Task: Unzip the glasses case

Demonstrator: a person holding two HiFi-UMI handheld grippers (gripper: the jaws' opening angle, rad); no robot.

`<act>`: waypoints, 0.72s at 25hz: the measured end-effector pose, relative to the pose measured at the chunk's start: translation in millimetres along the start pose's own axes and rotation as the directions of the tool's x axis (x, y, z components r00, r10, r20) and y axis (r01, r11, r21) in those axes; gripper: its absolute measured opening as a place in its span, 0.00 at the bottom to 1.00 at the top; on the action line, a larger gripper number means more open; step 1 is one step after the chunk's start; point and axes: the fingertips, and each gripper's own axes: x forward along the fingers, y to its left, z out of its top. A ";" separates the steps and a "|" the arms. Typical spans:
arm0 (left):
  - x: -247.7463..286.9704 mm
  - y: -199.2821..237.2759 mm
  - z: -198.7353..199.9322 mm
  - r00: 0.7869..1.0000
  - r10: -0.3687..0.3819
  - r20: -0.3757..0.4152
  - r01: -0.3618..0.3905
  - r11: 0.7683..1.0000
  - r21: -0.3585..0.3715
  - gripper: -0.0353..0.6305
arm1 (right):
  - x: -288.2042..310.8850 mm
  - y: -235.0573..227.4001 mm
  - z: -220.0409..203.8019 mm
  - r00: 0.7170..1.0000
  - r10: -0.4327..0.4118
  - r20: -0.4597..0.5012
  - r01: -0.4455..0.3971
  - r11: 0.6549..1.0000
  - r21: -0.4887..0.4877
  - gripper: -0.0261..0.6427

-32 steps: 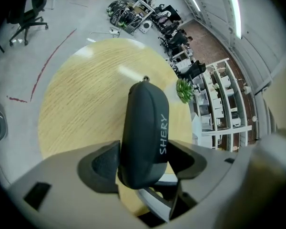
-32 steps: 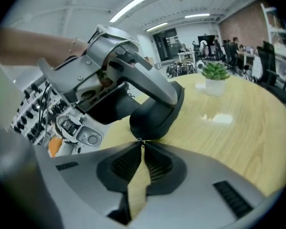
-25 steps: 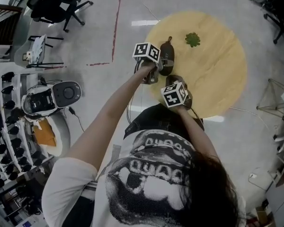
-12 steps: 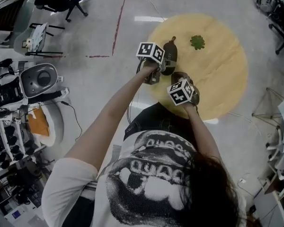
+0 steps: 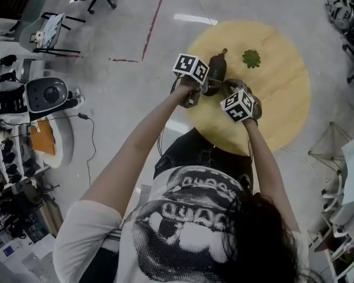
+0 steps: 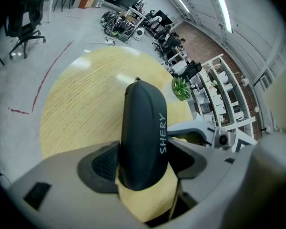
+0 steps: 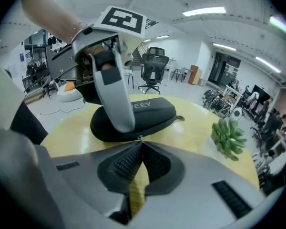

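- My left tongs [image 6: 143, 162] are clamped across the near end of the dark, hard-shelled oval glasses case [image 6: 142, 123]; one ribbed black pad presses on each of its sides.
- The case lies flat on the round, pale-yellow wooden table [image 5: 274, 105], near the table's left side in the head view, its long axis running away from me.
- White lettering runs along the case's lid, and a small loop [image 5: 225, 51] sticks out from its far end.
- My right tongs [image 7: 140, 143] sit just beside the case, on its right, with the tips up against the seam along its long side.
- The jaws of the right tongs are closing and all but together; the ribbed pads meet at the tips.
- A small pale zip pull [image 7: 140, 138] shows right at those tips, pinched between the pads; it is too small for me to make out more.
- From the right gripper view, one grey finger [image 7: 113, 94] of the left tongs crosses over the case's lid.
- The marker cube of the left tongs [image 5: 190, 68] stands above the case's near end; the right one's cube [image 5: 238, 105] is just beside it, nearer to me.
- A small green succulent-like plant [image 5: 251, 58] stands on the table beyond the case and to its right, apart from both tongs.
- A thin red line [image 5: 156, 19] runs across the shiny grey floor [image 5: 124, 93] left of the table.
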 end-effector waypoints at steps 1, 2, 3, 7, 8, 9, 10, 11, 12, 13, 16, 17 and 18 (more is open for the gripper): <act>1.0 -0.6 -1.2 1.000 0.009 -0.010 -0.009 1.000 0.019 0.53 | 0.7 -5.9 -1.0 1.000 -0.003 -0.004 0.003 1.000 -0.009 0.04; 1.7 -1.8 -2.3 0.999 0.019 -0.025 -0.018 0.999 0.051 0.53 | 1.0 -12.6 -2.3 1.000 -0.010 -0.010 0.010 1.000 -0.009 0.04; 2.4 -3.8 -3.3 0.998 0.033 -0.046 -0.028 0.995 0.097 0.52 | 0.5 -20.0 -4.4 1.000 -0.020 -0.018 0.020 1.000 -0.001 0.04; 6.0 -13.2 -11.1 0.975 0.135 -0.176 -0.073 0.944 0.323 0.52 | -8.6 -41.9 -19.9 0.999 -0.033 -0.042 0.035 0.999 0.039 0.04; 7.3 -15.1 -13.4 0.965 0.160 -0.206 -0.074 0.926 0.370 0.52 | -11.7 -43.9 -23.9 0.999 -0.032 -0.044 0.033 0.999 0.036 0.04; 8.3 -16.8 -15.3 0.956 0.179 -0.232 -0.071 0.910 0.408 0.52 | -14.7 -45.0 -26.9 0.999 -0.030 -0.044 0.031 0.999 0.029 0.04; 8.8 -18.1 -16.9 0.947 0.195 -0.254 -0.066 0.896 0.439 0.52 | -17.7 -45.2 -28.6 0.999 -0.029 -0.043 0.030 0.999 0.019 0.04; 8.7 -19.3 -18.3 0.940 0.208 -0.272 -0.060 0.882 0.467 0.52 | -20.4 -45.0 -29.5 0.999 -0.028 -0.040 0.028 1.000 0.007 0.04; 8.2 -20.2 -19.7 0.932 0.221 -0.287 -0.054 0.869 0.492 0.52 | -23.0 -44.3 -29.9 0.999 -0.027 -0.037 0.026 1.000 -0.004 0.04; 8.0 -21.2 -21.1 0.925 0.234 -0.300 -0.048 0.854 0.517 0.52 | -25.4 -43.5 -30.5 0.999 -0.024 -0.034 0.024 1.000 -0.015 0.04; 10.3 -24.8 -24.5 0.899 0.282 -0.334 -0.019 0.789 0.615 0.51 | -32.3 -41.2 -38.1 0.999 -0.014 -0.035 0.012 0.998 -0.058 0.04; 11.6 -26.1 -26.1 0.889 0.299 -0.347 -0.001 0.757 0.653 0.51 | -34.5 -41.0 -42.5 0.999 -0.012 -0.040 0.009 0.997 -0.073 0.04; 12.8 -27.6 -28.1 0.877 0.317 -0.360 0.024 0.721 0.693 0.51 | -36.8 -41.3 -47.4 0.999 -0.011 -0.046 0.007 0.996 -0.084 0.04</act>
